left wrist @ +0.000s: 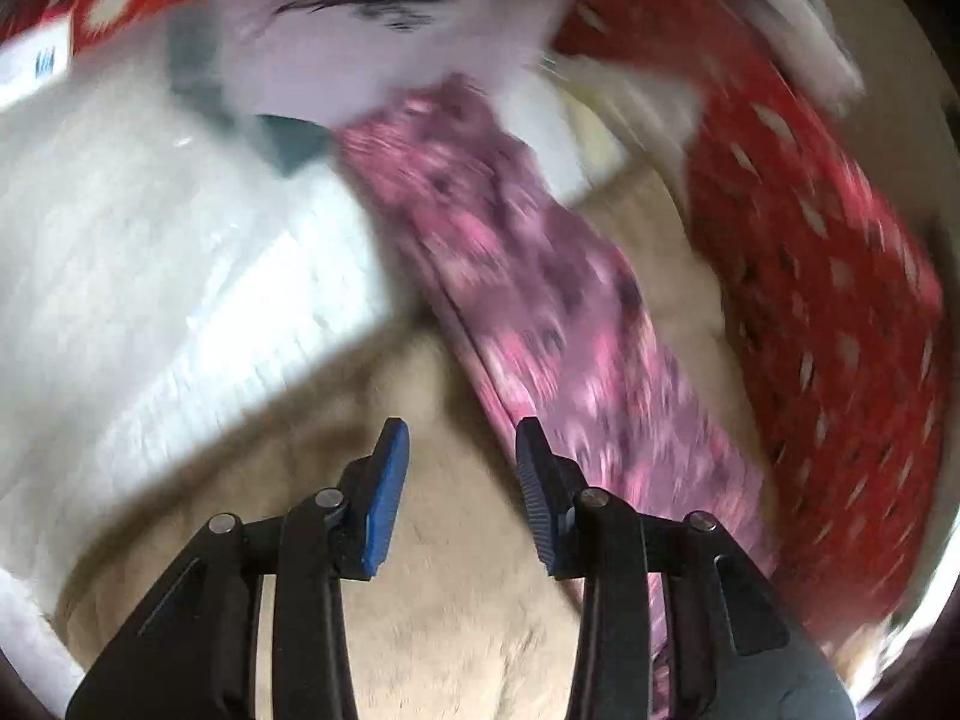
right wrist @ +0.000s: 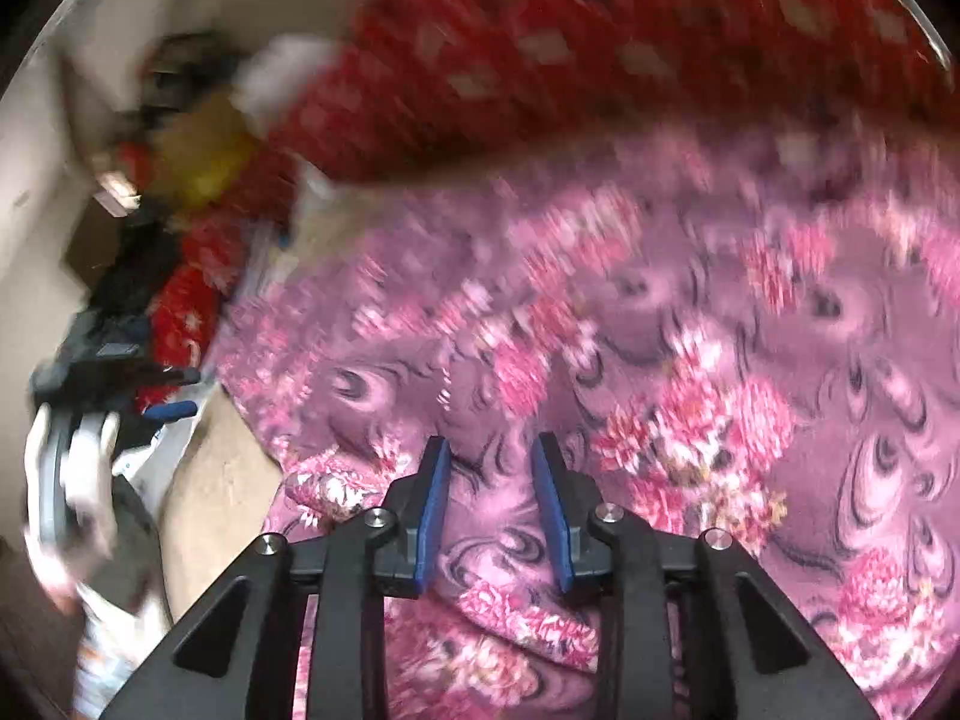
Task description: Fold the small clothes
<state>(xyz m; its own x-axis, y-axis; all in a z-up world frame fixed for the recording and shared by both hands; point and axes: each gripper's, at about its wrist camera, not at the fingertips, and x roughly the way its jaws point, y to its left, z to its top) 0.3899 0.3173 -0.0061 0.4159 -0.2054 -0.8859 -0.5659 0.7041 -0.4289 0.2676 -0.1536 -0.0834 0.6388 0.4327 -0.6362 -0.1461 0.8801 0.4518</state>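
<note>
A pink and purple flowered cloth point(left wrist: 540, 300) lies as a long strip across the beige surface point(left wrist: 432, 600) in the left wrist view. My left gripper point(left wrist: 462, 438) is open and empty above the beige surface, just left of the strip. In the right wrist view the same flowered cloth point(right wrist: 660, 360) fills most of the frame. My right gripper point(right wrist: 489, 450) is open just above it, with nothing between its fingers. Both views are blurred by motion.
A white garment point(left wrist: 150, 300) lies at the left and a red dotted fabric point(left wrist: 828, 312) at the right. The red fabric point(right wrist: 600, 48) also lies behind the flowered cloth. The other gripper point(right wrist: 120, 372) and a cluttered pile point(right wrist: 180, 150) are at the left.
</note>
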